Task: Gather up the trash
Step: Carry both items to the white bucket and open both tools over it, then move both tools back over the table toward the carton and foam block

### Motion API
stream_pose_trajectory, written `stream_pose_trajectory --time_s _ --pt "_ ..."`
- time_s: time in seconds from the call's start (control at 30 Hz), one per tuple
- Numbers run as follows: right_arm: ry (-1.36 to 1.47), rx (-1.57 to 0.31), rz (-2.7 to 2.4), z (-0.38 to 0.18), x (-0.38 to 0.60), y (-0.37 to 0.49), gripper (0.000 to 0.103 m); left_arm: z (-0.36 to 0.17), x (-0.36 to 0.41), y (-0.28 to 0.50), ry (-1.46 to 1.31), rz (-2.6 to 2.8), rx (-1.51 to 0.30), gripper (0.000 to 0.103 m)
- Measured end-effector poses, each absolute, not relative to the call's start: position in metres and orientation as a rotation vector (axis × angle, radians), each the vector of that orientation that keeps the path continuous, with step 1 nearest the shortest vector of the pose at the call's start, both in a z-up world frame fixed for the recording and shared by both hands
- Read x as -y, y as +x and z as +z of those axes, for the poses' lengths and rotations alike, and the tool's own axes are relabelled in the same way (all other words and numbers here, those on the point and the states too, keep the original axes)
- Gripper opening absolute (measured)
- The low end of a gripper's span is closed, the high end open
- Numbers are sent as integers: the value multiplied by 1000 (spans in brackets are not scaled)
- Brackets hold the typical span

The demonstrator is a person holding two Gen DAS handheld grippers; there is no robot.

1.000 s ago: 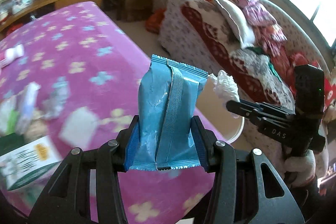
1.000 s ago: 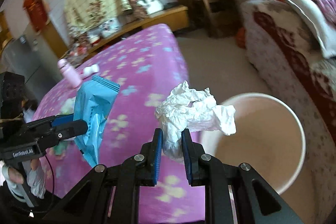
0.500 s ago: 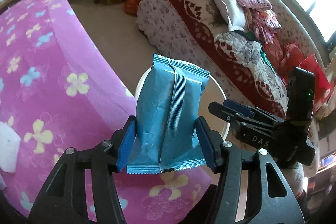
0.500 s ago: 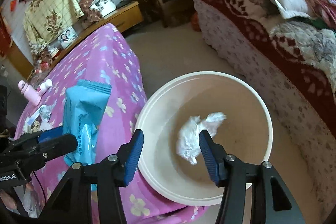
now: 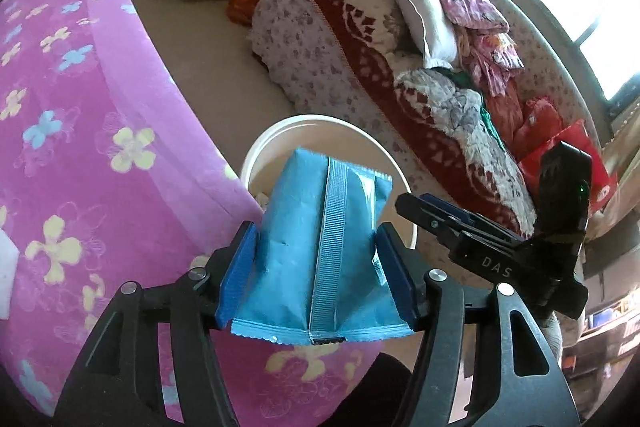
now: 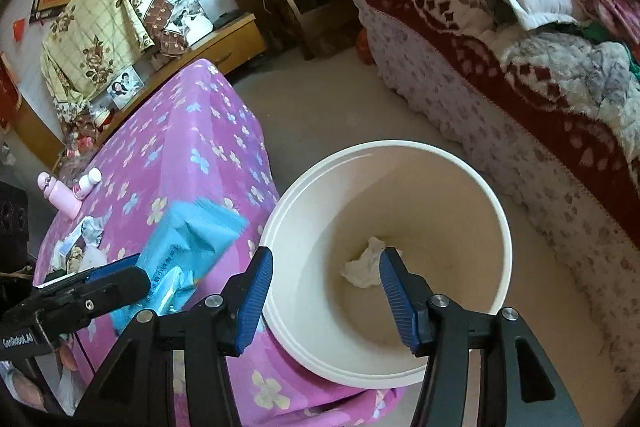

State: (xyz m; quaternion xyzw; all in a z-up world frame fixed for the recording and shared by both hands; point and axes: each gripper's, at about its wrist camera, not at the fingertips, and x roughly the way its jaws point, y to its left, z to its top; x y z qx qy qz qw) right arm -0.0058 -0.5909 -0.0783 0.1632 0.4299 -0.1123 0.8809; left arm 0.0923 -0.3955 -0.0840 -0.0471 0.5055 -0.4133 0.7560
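One piece was done: the crumpled tissue (image 6: 366,263) lay at the bottom of the white bin (image 6: 480,195), and the right hand-held gripper (image 6: 326,297) hung above it, fingers apart and empty. The left hand-held gripper (image 5: 316,275) had just been loosening, the blue wrapper (image 5: 320,251) between its pads, tipping toward the bin at 12 o'clock. More litter (image 6: 82,247) waited on the pink flowered surface (image 6: 192,131) at 9 o'clock; a heaped bed (image 6: 520,67) stood at 2 o'clock
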Motion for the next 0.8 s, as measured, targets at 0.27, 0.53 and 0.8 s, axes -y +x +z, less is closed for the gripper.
stream_pose_trajectory --time_s 0.27,0.53,0.8 --pt "366 -889 -235 -78 594 -7 54 -81 393 93 -158 -943 -1105 63" --pt "351 -888 -224 -76 587 -8 54 -84 377 96 -125 -853 -1075 63" --pt "332 -913 -173 -84 560 1 54 -87 334 92 -76 -708 -1002 63"
